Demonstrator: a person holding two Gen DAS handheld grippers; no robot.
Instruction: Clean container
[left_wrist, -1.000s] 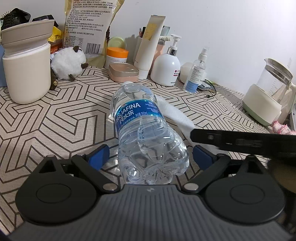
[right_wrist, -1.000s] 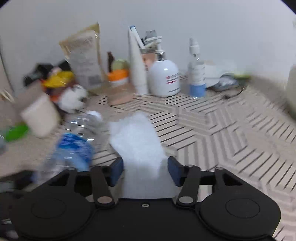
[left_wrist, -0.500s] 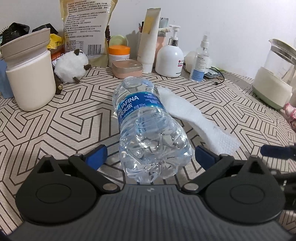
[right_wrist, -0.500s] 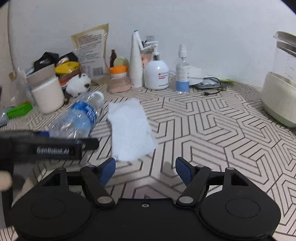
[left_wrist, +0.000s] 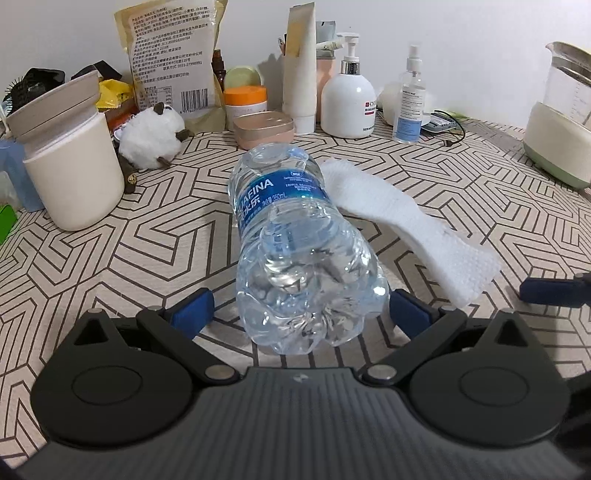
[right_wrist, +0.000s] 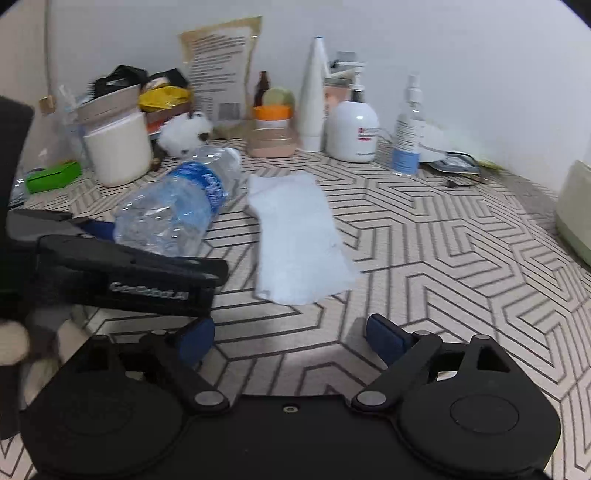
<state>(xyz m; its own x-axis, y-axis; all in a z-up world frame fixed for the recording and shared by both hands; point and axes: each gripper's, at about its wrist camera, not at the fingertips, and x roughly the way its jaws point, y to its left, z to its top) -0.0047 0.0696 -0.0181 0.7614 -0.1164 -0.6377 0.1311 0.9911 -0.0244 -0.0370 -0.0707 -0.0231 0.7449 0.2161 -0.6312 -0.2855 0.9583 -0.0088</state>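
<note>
A clear Aquafina water bottle (left_wrist: 291, 236) lies on its side on the patterned table, base toward my left gripper (left_wrist: 301, 308). That gripper is open, its blue pads on either side of the bottle's base without touching it. A white cloth (left_wrist: 406, 221) lies flat just right of the bottle. In the right wrist view the bottle (right_wrist: 177, 206) and the cloth (right_wrist: 295, 240) lie ahead. My right gripper (right_wrist: 291, 338) is open and empty, low over the table short of the cloth. The left gripper's body (right_wrist: 122, 273) crosses that view at the left.
A cream canister (left_wrist: 70, 170) stands at the left. A white plush toy (left_wrist: 151, 138), a pink case (left_wrist: 264, 127), a snack bag (left_wrist: 171, 55), a pump bottle (left_wrist: 347, 99) and a spray bottle (left_wrist: 410, 99) line the back wall. A glass kettle (left_wrist: 561, 118) stands at the right.
My right gripper let go of the white cloth, opened and pulled back toward me. The cloth now lies flat on the table. The left gripper stayed around the bottle's base.
</note>
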